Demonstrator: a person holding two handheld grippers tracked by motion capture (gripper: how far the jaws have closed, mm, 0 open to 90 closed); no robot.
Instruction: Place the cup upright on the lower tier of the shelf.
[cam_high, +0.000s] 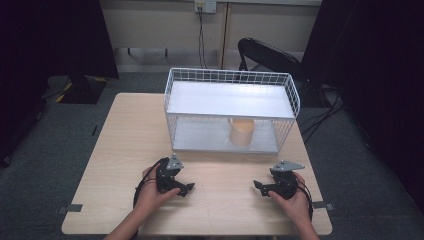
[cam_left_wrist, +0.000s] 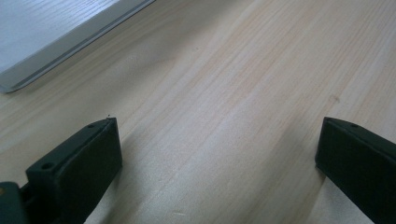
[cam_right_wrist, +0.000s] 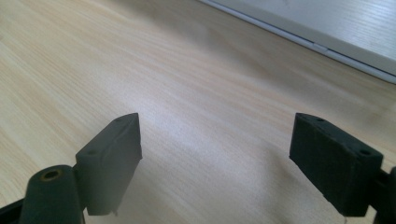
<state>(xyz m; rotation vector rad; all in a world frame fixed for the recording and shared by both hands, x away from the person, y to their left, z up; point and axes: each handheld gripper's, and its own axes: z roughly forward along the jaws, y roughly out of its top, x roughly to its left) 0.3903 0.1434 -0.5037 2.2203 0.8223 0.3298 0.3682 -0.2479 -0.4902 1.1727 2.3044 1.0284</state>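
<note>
A: Nearest the camera, what are the hands doing in front of the wire rack?

B: They are resting on the table, well short of the rack. The left gripper and the right gripper are pointing toward each other, both with jaws spread wide and holding nothing.

A: And the cup?

B: It is standing upright on the rack's lower shelf, toward the right, under the bare upper shelf.

A: How far along is the work?

B: By the look of it, nothing is under way yet. Reaching into the rack, gripping the cup and moving it all seem to be waiting.
</note>
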